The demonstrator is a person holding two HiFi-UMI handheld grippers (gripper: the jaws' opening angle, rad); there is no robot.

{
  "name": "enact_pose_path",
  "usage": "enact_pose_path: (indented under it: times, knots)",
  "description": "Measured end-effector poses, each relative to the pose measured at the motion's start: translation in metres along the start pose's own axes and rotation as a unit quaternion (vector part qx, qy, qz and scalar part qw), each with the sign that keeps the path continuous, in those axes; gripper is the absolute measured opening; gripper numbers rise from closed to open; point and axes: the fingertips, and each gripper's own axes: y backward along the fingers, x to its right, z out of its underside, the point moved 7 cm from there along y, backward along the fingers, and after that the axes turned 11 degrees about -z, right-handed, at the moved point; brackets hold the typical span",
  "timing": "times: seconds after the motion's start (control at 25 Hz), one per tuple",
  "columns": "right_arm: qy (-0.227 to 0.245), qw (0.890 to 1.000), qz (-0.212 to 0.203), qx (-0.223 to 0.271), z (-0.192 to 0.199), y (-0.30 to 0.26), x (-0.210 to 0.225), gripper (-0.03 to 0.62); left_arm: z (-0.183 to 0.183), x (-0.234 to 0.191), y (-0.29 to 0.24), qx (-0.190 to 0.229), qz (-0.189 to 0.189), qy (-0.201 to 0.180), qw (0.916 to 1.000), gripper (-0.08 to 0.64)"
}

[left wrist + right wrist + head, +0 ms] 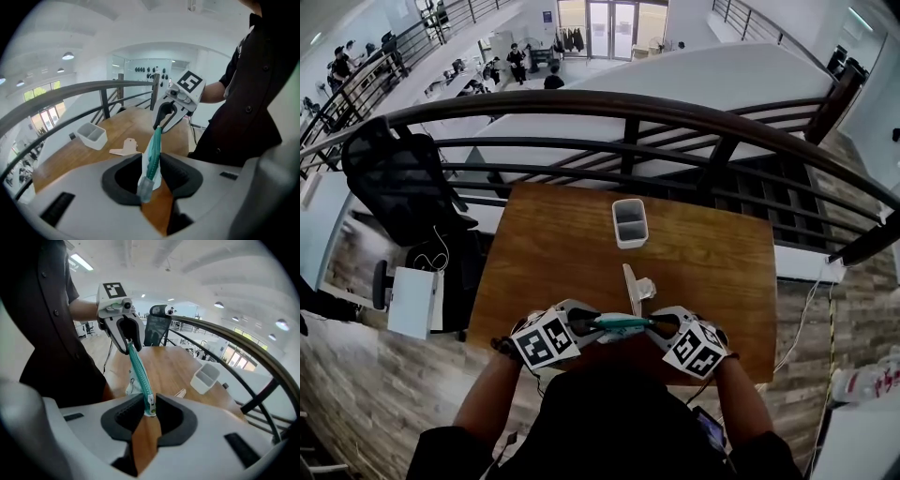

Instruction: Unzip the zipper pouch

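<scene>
A white zipper pouch with a teal zipper hangs stretched in the air between my two grippers, close to my body over the table's near edge. My left gripper is shut on one end of the pouch. My right gripper is shut at the other end, where the zipper pull sits between its pads. The teal zipper runs straight from there to the left gripper. In the left gripper view the right gripper shows at the pouch's far end.
On the wooden table stand a white two-compartment container and a flat pale card with a crumpled piece. A dark railing runs behind the table. A black office chair and a white box stand to the left.
</scene>
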Motion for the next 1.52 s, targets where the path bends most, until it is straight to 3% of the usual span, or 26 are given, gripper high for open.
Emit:
enact_pose_path:
  times: [0.2,0.32,0.56,0.68,0.88,1.08,1.24,1.36,1.52]
  knots:
    - [-0.035,0.999,0.025,0.01,-0.002,0.013,-0.001,0.071,-0.016,-0.007,0.01,-0.021,-0.083,-0.086,0.9926,0.143]
    - [-0.042,0.999,0.03,0.015,-0.006,0.015,-0.005,0.069,-0.027,-0.004,0.017,-0.011,-0.104,-0.12,0.9872,0.146]
    - [-0.034,0.999,0.029,0.023,-0.017,0.012,-0.012,0.069,-0.039,0.019,-0.01,-0.033,-0.06,-0.209,0.9755,0.149]
    - [-0.023,0.999,0.035,0.026,-0.025,0.009,-0.014,0.069,-0.038,0.021,-0.022,-0.055,-0.036,-0.229,0.9711,0.149]
    - [-0.021,0.999,0.038,0.03,-0.026,0.011,-0.018,0.069,-0.036,0.025,-0.04,-0.079,-0.027,-0.259,0.9623,0.147]
    - [-0.029,0.998,0.039,0.043,-0.029,0.012,-0.021,0.071,-0.035,0.03,-0.047,-0.081,-0.016,-0.257,0.9629,0.146]
    - [-0.031,0.997,0.042,0.061,-0.028,0.015,-0.021,0.072,-0.036,0.027,-0.052,-0.07,-0.021,-0.23,0.9705,0.05]
    - [-0.039,0.994,0.033,0.096,-0.023,0.02,-0.023,0.09,-0.036,0.026,-0.05,-0.058,-0.015,-0.223,0.9731,0.035]
    - [-0.072,0.987,0.012,0.144,-0.009,0.033,-0.021,0.198,-0.037,0.023,-0.041,-0.023,-0.012,-0.209,0.9776,0.031]
